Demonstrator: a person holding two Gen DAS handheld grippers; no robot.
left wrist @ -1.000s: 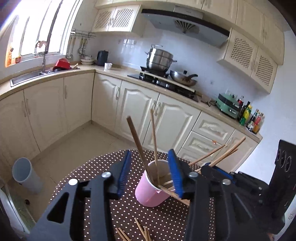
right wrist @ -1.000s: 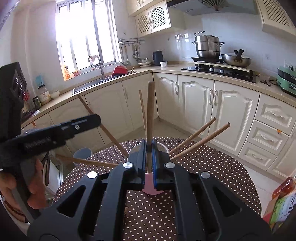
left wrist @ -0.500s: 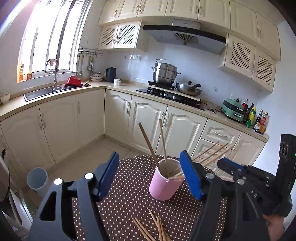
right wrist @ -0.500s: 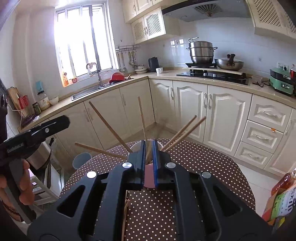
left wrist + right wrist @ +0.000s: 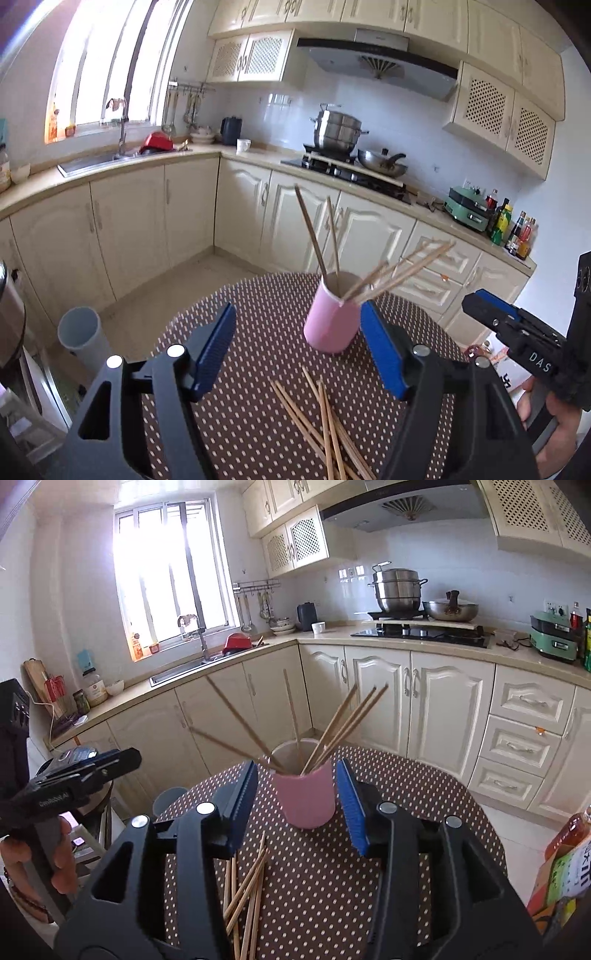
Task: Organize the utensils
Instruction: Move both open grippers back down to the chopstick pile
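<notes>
Chopsticks are split between two places: a loose heap lies on the dotted counter just under and behind the right tool, and several stand fanned in the pink cup, which sits ahead of that tool, in line with the gap between its fingers. Its jaws are opening with nothing between them; the pads do not touch the cup. The left tool hangs wide and empty, the cup ahead of it by its right finger and the heap just below. Both tools probably stand apart and clear of the cup so the leaning sticks aren't knocked, ready to fetch the next one from the heap.
</notes>
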